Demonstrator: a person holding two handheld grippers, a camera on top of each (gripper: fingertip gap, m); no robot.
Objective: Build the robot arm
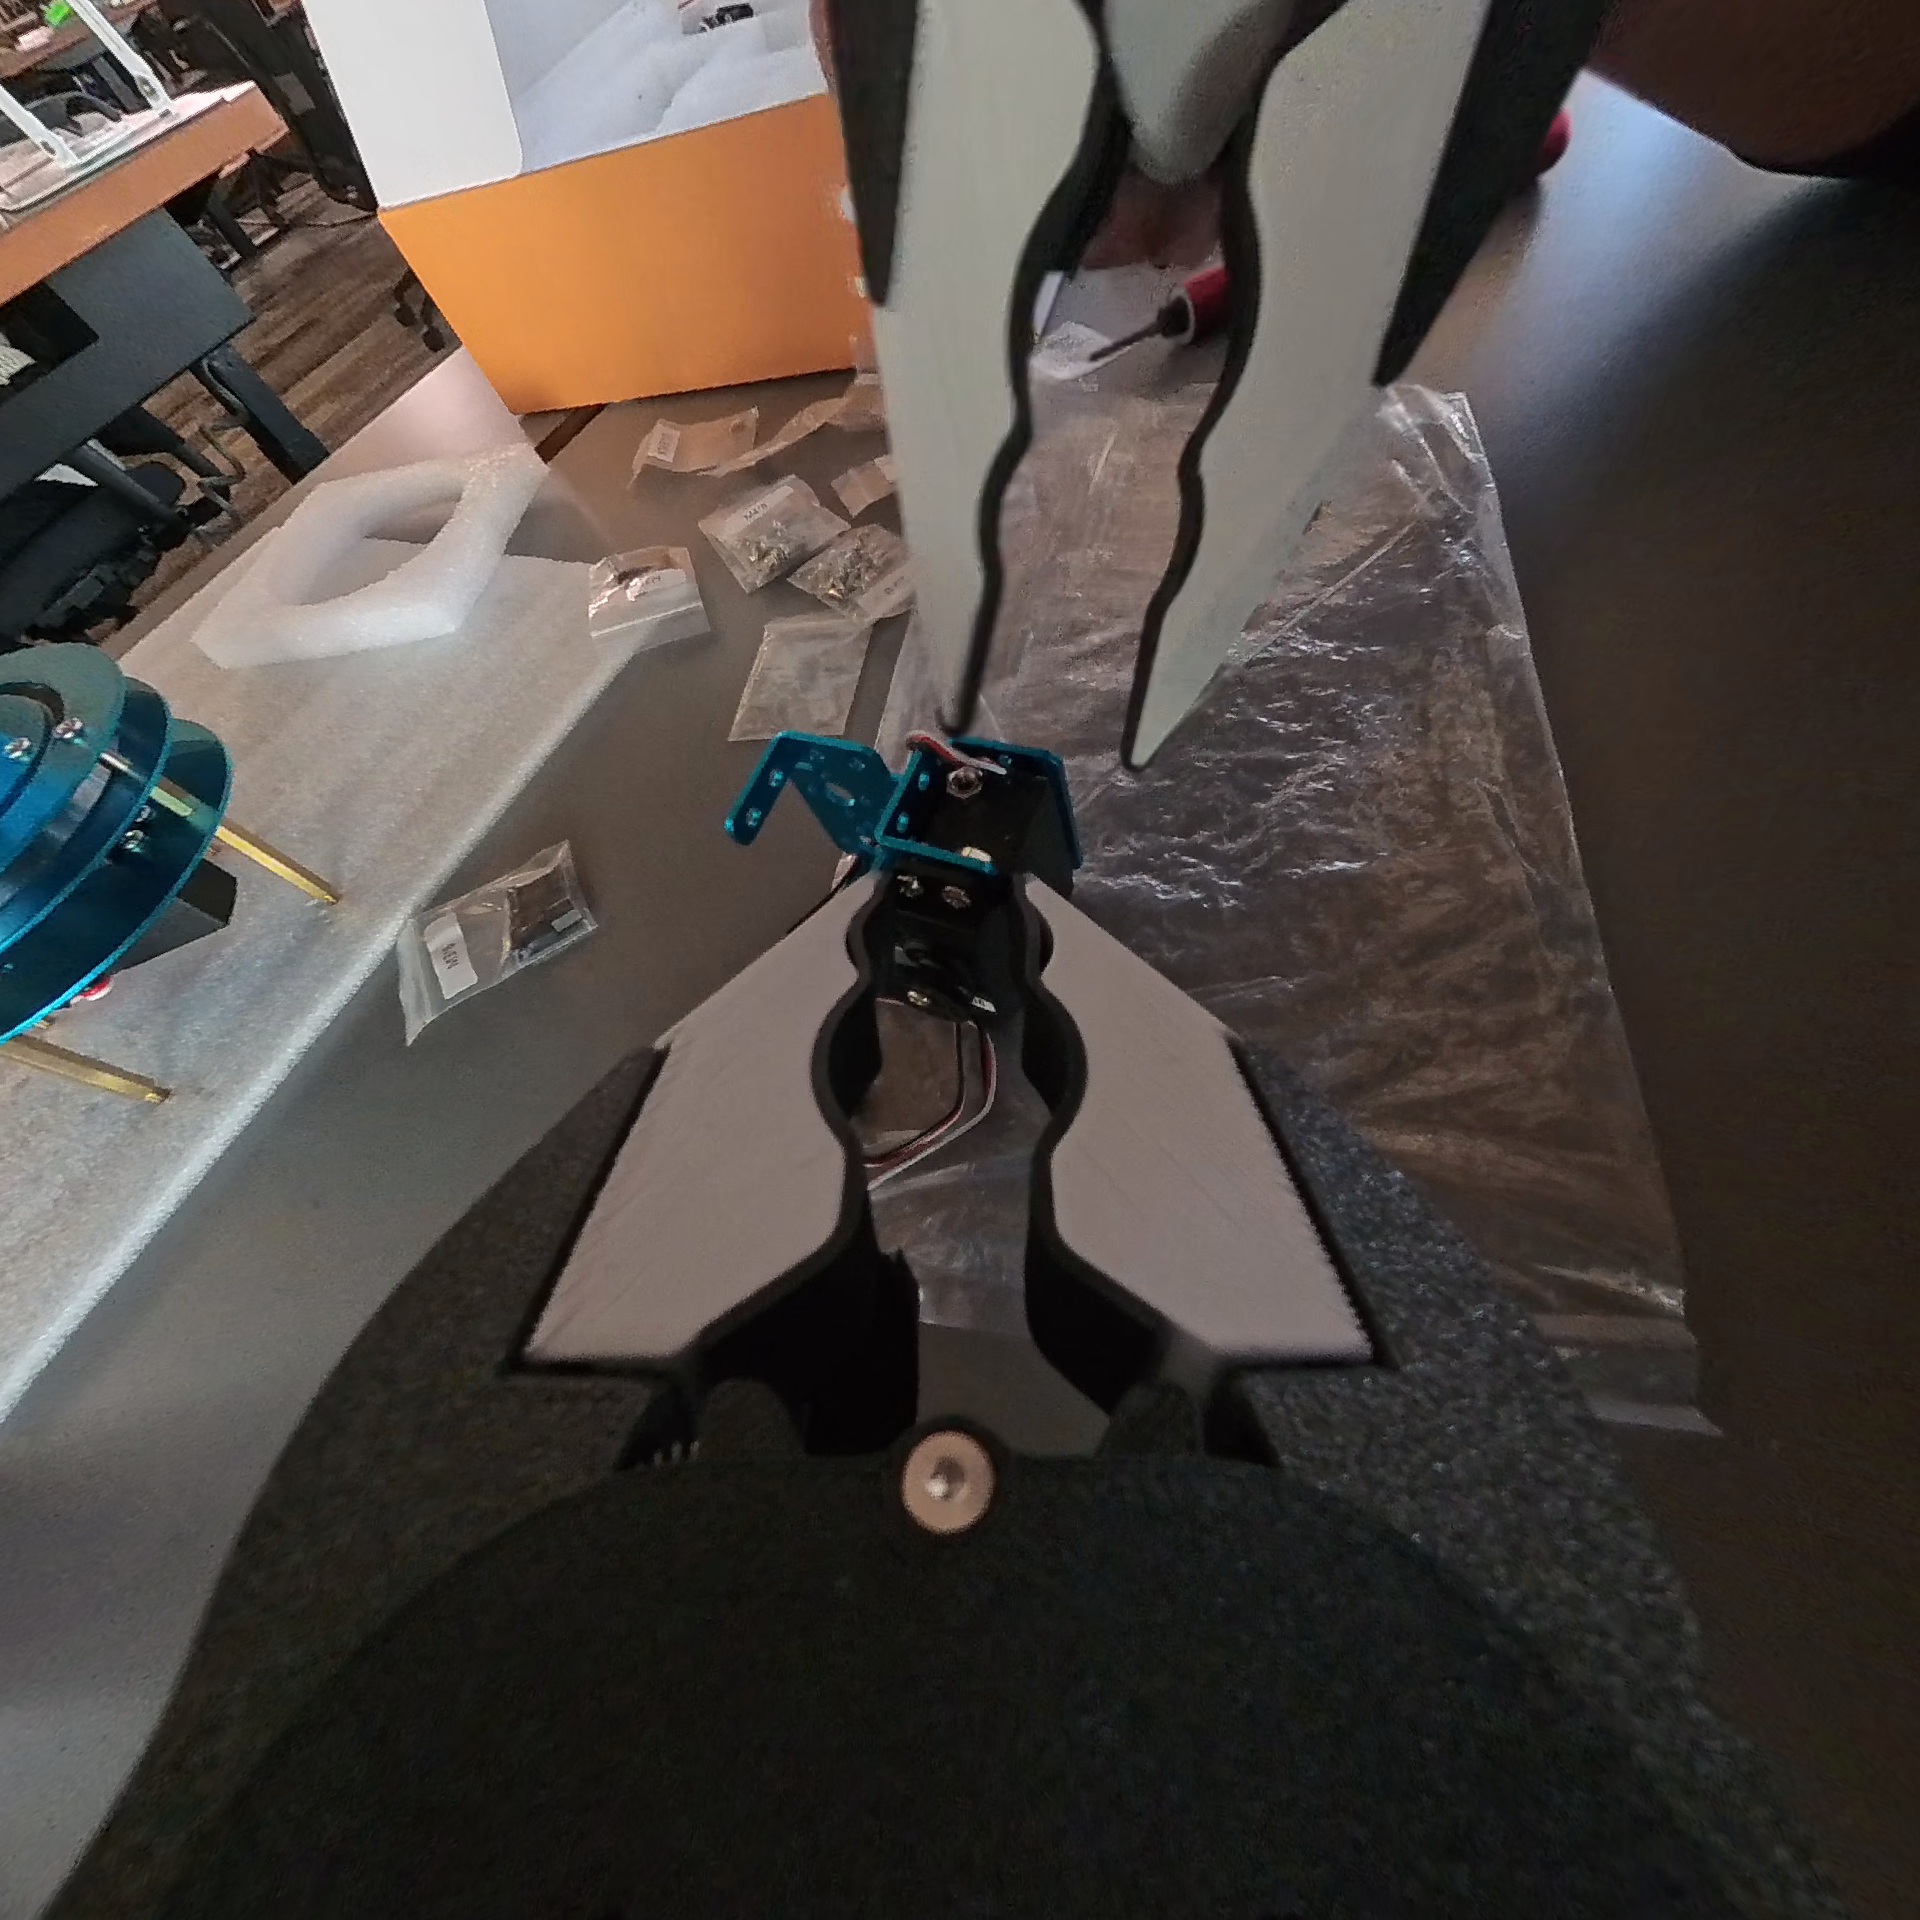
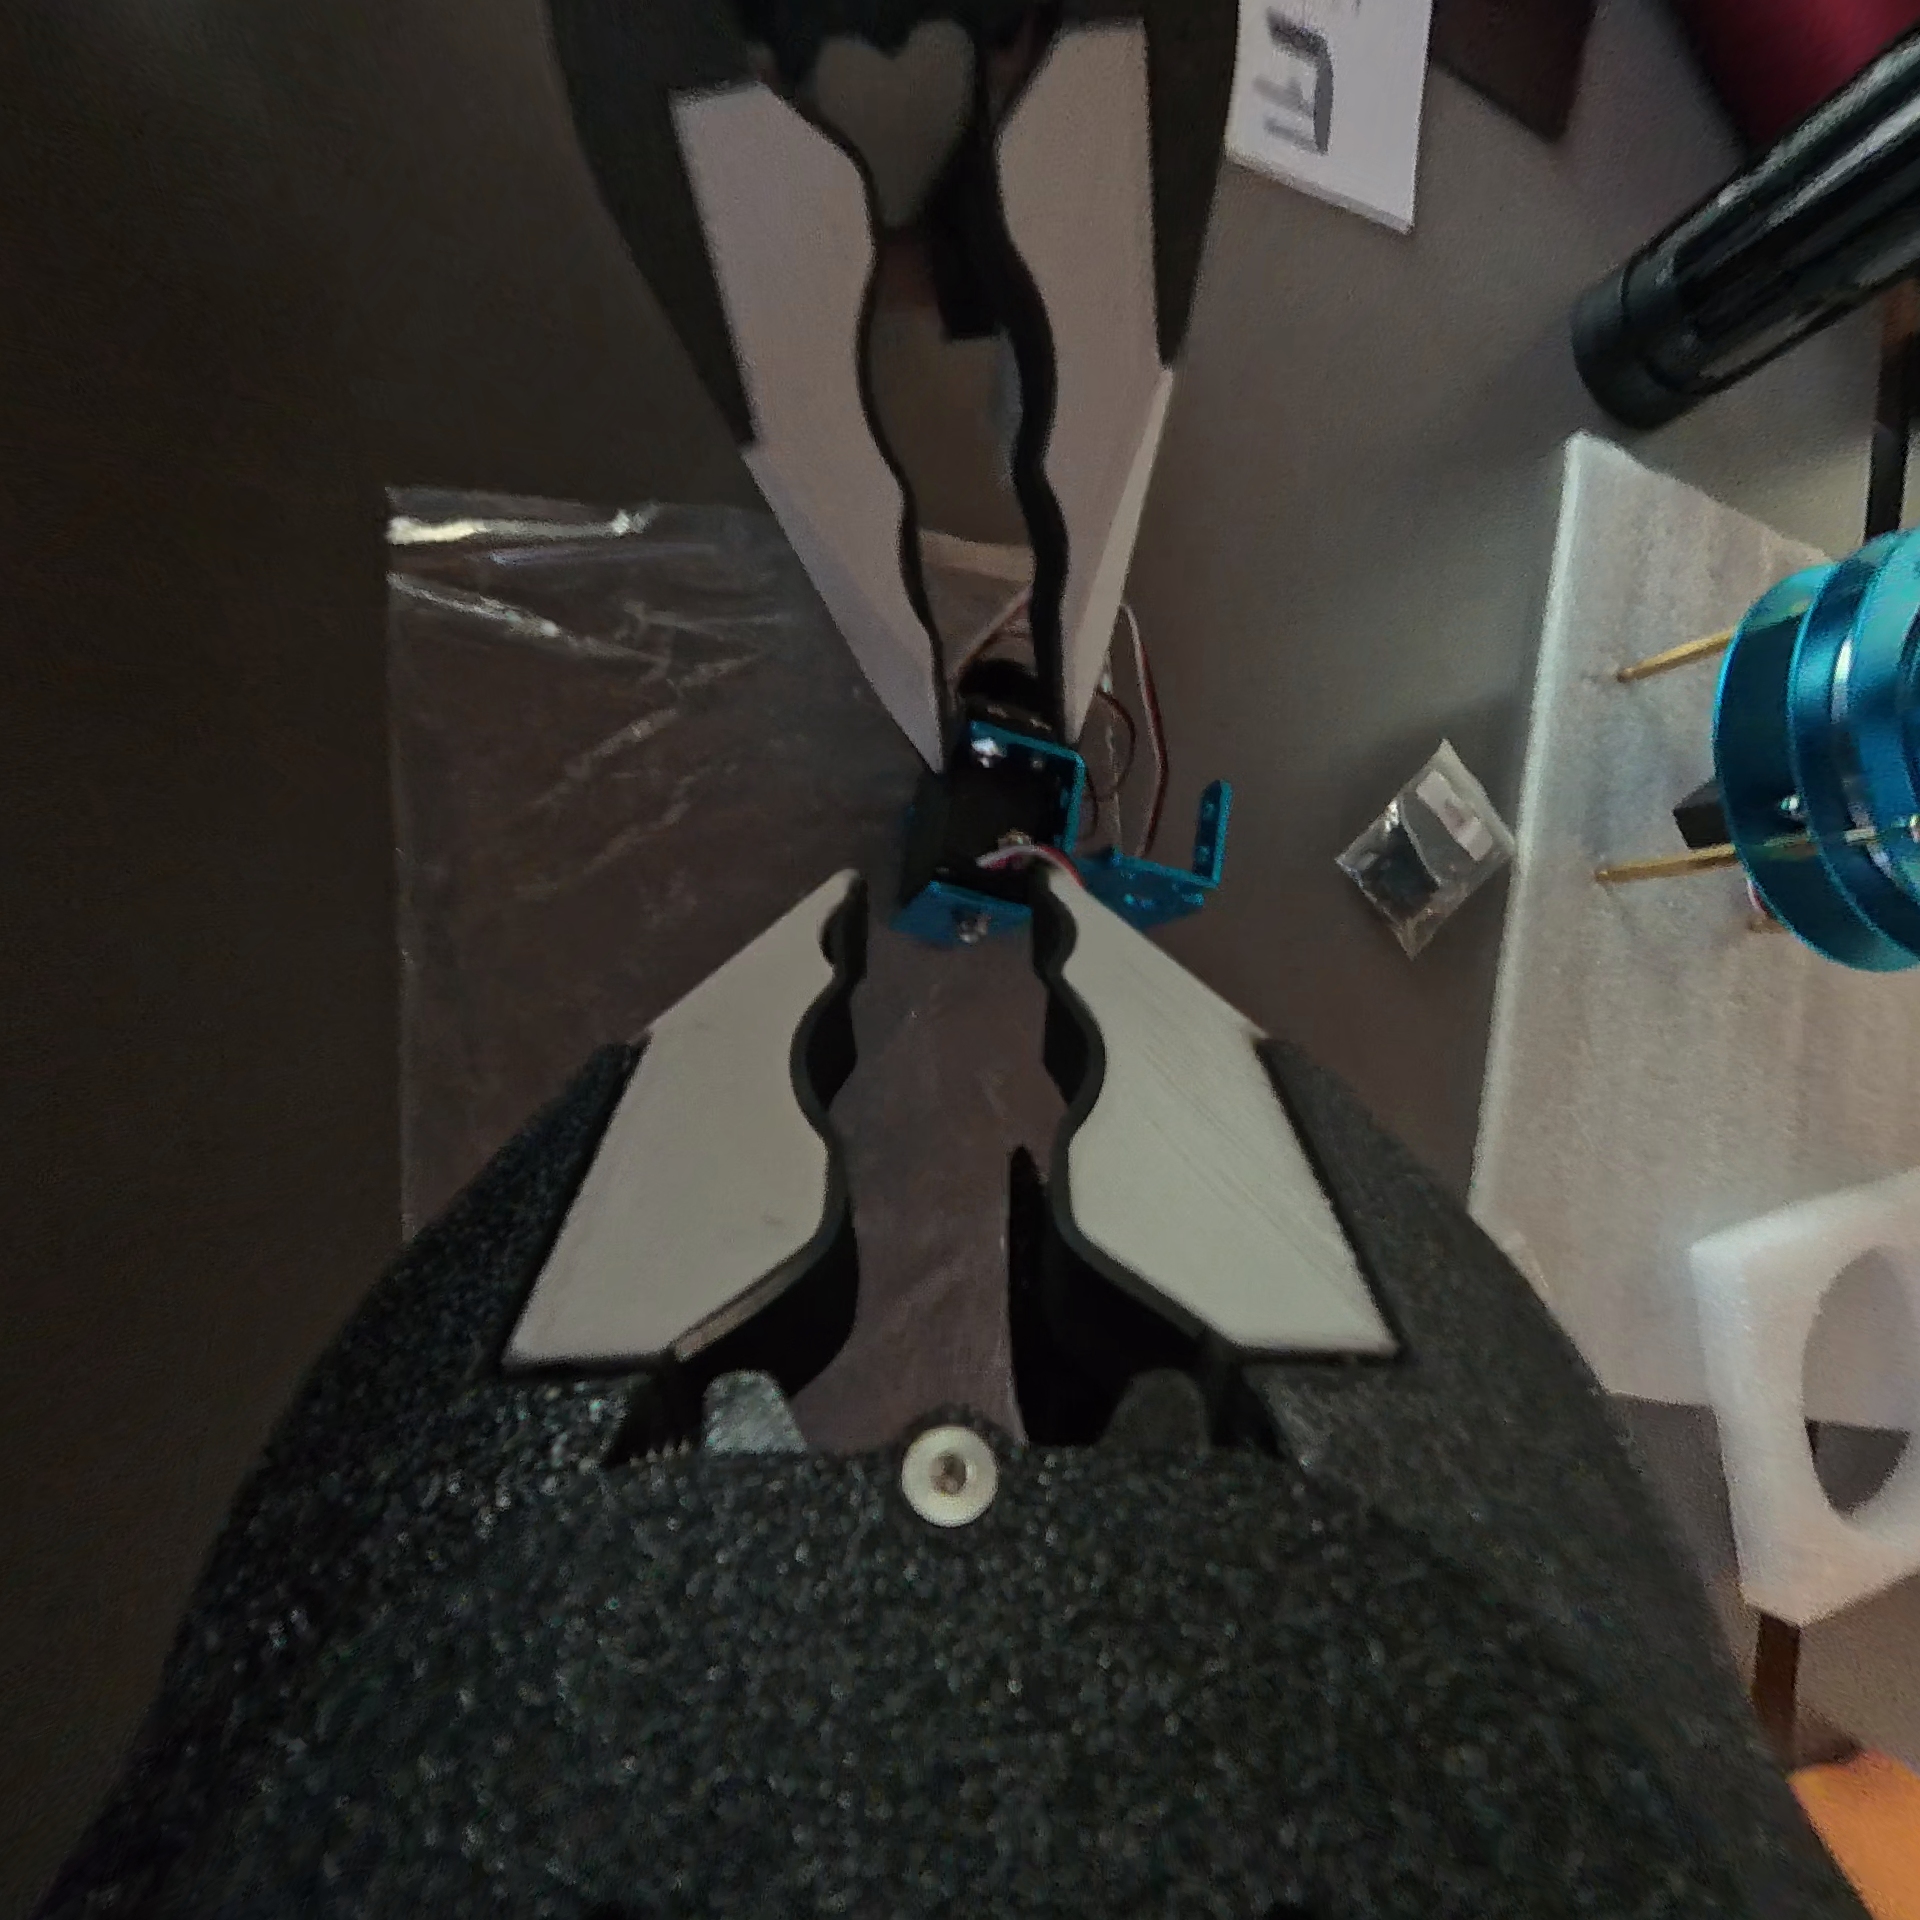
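The grey desk (image 1: pixel 1714 520) carries everything, and the biggest thing on it is an orange and white box (image 1: pixel 623 239) standing at the far side in the left wrist view. Next in size is a sheet of clear plastic wrap (image 1: pixel 1351 831) spread flat on the desk under both claws, and beside it a white foam sheet (image 1: pixel 260 852) that runs along the desk's edge. On that foam sheet stands a blue stack of round plates (image 1: pixel 94 831) on brass standoffs, and farther along it lies a white foam block (image 1: pixel 364 561) with a six-sided hole cut through it. Several small clear parts bags (image 1: pixel 800 540) lie scattered on the desk between the foam and the box, and one more small bag (image 1: pixel 499 935) lies near the foam sheet's edge. A red-handled screwdriver (image 1: pixel 1174 317) lies on the far part of the desk. The left claw (image 1: pixel 951 883) is closed narrowly on a black servo with blue brackets (image 1: pixel 956 821), gripping the black body at its near end above the plastic wrap, with thin wires trailing back between its fingers. The right claw (image 2: pixel 951 883) faces it from the opposite side, its fingers moderately open and apart, their tips just at the blue bracket end of the same servo assembly; whether they touch it I cannot tell.
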